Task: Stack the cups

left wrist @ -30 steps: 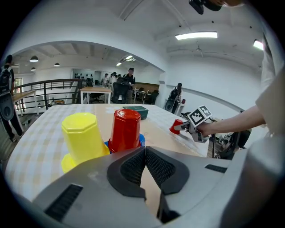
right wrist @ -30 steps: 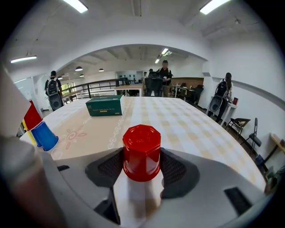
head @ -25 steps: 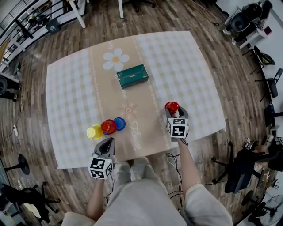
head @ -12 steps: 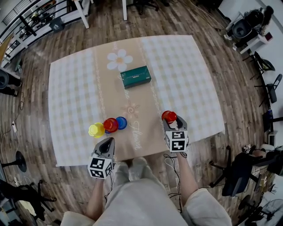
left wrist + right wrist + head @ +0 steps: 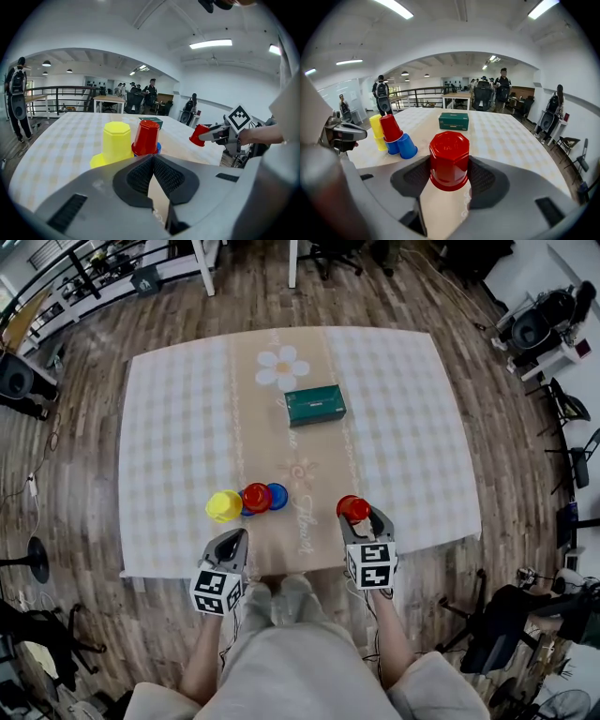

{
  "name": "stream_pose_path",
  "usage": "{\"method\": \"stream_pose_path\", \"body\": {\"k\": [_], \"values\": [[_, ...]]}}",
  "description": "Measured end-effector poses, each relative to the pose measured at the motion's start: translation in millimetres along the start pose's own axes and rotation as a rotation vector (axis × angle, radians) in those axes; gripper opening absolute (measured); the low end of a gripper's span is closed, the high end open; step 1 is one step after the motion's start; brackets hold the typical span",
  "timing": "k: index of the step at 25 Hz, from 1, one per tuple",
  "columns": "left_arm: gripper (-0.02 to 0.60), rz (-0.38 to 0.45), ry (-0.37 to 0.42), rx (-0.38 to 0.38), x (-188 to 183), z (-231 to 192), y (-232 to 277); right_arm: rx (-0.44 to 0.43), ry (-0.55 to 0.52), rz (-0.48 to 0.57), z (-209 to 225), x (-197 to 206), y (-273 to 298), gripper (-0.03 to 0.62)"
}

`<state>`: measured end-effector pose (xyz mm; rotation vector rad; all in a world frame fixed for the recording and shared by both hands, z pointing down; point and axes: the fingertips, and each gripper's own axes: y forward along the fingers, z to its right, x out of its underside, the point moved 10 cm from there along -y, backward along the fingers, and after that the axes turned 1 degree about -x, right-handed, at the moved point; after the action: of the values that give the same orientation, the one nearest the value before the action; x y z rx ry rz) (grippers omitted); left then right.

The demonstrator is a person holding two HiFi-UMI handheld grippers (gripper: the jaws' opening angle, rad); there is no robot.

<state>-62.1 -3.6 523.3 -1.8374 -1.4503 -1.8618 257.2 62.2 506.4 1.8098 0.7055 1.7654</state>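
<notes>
Three upside-down cups stand in a row near the table's front edge: yellow cup (image 5: 224,506) (image 5: 116,139), red cup (image 5: 256,498) (image 5: 146,137) and blue cup (image 5: 277,495) (image 5: 407,146). In the right gripper view the red one (image 5: 390,127) sits on top of a second blue cup (image 5: 393,147). My right gripper (image 5: 356,514) (image 5: 450,177) is shut on another red cup (image 5: 352,507) (image 5: 449,157), held upside down to the right of the row. Just in front of the yellow cup, my left gripper (image 5: 233,540) (image 5: 152,159) is shut and empty.
A green box (image 5: 315,405) (image 5: 453,121) lies farther back on the checked tablecloth (image 5: 403,427). Wooden floor surrounds the table, with office chairs (image 5: 539,329) at the right. People stand far off in the room beyond the table.
My right gripper has carried the red cup left and nearer to the table's front edge. The head view has shifted. The left gripper has stayed by the row.
</notes>
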Motion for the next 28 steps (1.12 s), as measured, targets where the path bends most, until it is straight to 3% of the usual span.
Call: {"method": "stream_pose_path", "body": {"k": [18,28], "values": [[0.012,0.091,-0.076,-0.136,16,-60,-72,-0.188,-0.219,0.149,-121,-117,9,0.242],[0.012,0.124,-0.111,-0.191,25,-81,-101,-0.271,-0.297,0.153,-177,-137,21,0.242]]}}
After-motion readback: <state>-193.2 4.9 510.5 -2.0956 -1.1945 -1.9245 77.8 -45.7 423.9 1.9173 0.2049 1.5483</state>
